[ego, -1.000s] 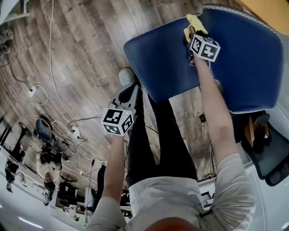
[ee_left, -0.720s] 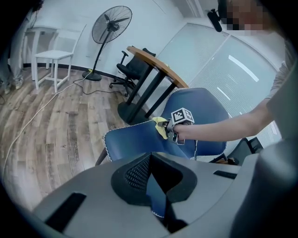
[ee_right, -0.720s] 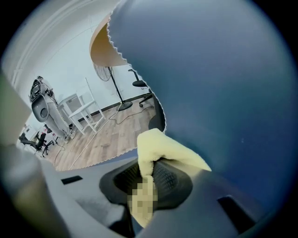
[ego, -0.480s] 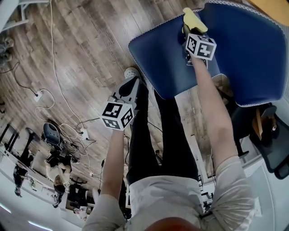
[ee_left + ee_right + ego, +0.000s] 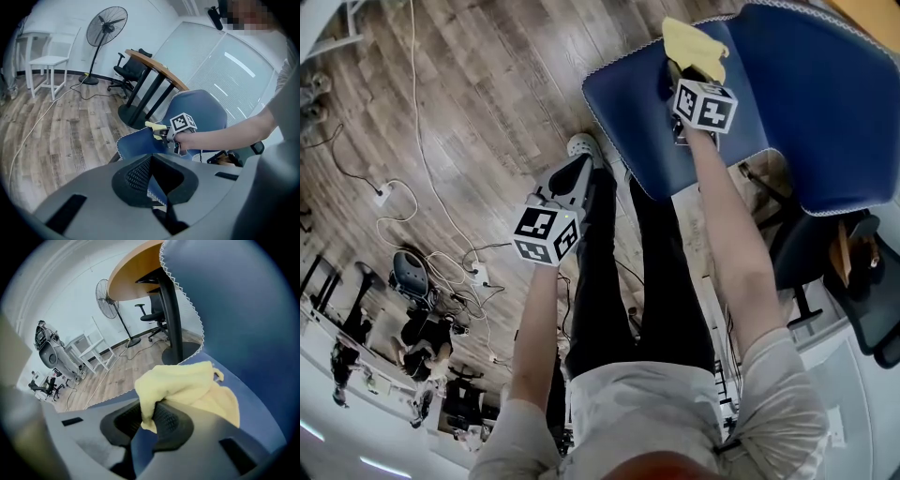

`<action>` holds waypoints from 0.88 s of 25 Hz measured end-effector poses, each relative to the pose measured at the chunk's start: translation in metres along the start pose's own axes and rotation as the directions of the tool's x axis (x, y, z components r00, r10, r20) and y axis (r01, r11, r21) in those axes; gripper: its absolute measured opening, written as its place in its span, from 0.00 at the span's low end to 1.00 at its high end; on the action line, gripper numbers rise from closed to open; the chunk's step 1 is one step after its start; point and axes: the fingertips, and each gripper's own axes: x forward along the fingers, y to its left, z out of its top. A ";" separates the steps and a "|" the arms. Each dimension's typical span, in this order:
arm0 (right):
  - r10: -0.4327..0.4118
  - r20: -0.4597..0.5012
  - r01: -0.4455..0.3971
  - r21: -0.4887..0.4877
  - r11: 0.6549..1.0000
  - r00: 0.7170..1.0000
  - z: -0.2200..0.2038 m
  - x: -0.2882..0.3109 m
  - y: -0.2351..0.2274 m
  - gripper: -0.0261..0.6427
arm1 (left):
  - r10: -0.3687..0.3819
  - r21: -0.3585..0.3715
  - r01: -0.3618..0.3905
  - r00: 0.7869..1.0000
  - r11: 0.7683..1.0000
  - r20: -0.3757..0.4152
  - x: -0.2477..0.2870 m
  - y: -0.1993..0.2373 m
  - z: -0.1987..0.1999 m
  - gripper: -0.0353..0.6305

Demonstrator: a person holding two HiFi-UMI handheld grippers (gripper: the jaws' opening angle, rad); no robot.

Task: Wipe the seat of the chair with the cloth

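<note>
The left claw hangs over the wooden floor, well apart from the chair. In its own view the left claw has its jaws drawn together with nothing between them, so it plays no part for now.

To the right is the blue seat, edged with a pale scalloped trim. On it, near that trimmed edge and close under the chair's back, sits the cloth. The cloth looks light, soft and limp. It should fold and bunch easily and will not hold a flat shape by itself. A pinch at one gathered fold ought to be enough to carry it. The loose part has to be pressed down and dragged, or it will likely ride up or roll under. The seat's fabric looks slightly grippy, so I would expect some drag rather than a smooth slide.

In the right gripper view the cloth is pale yellow, fluffy like a towel, and crumpled into a mound. One small tag or corner sticks up on its far side.

The right claw is clamped on a fold at the near edge of the cloth, and the rest spills forward onto the seat. From above, the right claw reaches in over the seat with the arm stretched out.
</note>
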 end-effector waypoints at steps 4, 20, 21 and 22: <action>-0.003 -0.011 0.003 -0.004 1.000 1.000 -0.007 -0.004 0.009 0.13 | -0.003 -0.007 0.003 1.000 1.000 0.004 -0.008 0.004 -0.005 0.09; 0.056 -0.076 -0.062 -0.071 0.996 0.996 -0.061 -0.008 0.083 0.13 | -0.001 0.004 0.001 1.000 1.000 0.006 -0.025 0.014 -0.014 0.09; 0.067 -0.080 -0.074 -0.087 0.993 0.995 -0.065 -0.008 0.087 0.13 | -0.002 0.005 0.002 1.000 1.000 0.005 -0.025 0.013 -0.015 0.09; 0.080 -0.087 -0.089 -0.109 0.990 0.993 -0.068 -0.008 0.093 0.13 | -0.003 0.005 0.003 1.000 1.000 0.004 -0.026 0.012 -0.017 0.09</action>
